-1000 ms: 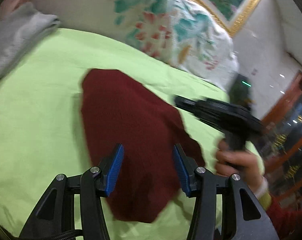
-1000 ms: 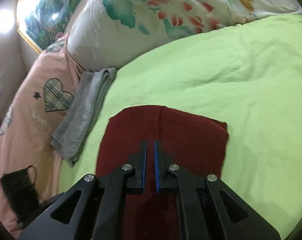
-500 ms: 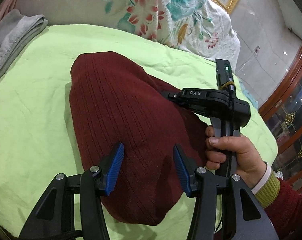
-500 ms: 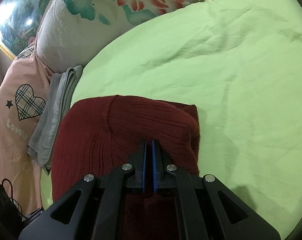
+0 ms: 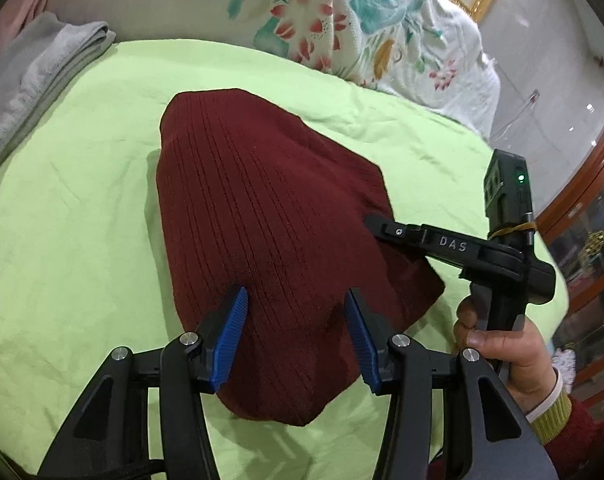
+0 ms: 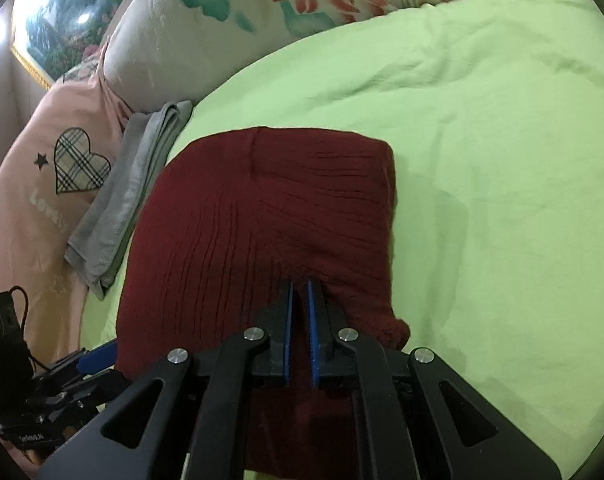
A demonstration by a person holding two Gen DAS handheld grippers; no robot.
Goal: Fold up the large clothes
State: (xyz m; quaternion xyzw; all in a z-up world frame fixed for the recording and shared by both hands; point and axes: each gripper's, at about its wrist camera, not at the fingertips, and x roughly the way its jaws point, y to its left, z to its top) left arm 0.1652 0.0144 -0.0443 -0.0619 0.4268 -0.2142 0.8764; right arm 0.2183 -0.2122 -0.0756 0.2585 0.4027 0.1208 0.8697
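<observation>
Lying under right hand-held gripper (image 6: pixel 298 284): folded maroon sweater (image 6: pixel 262 216).

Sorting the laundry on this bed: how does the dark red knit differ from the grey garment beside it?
The dark red knit is ribbed and lies mid-bed on the green sheet; the grey garment looks smooth and sits at the sheet's edge against the pink bedding. The knit forms a broad, bulky bundle; the grey garment is a narrow, flat strip. The right gripper is at the knit; nothing touches the grey one. Both are folded.
</observation>
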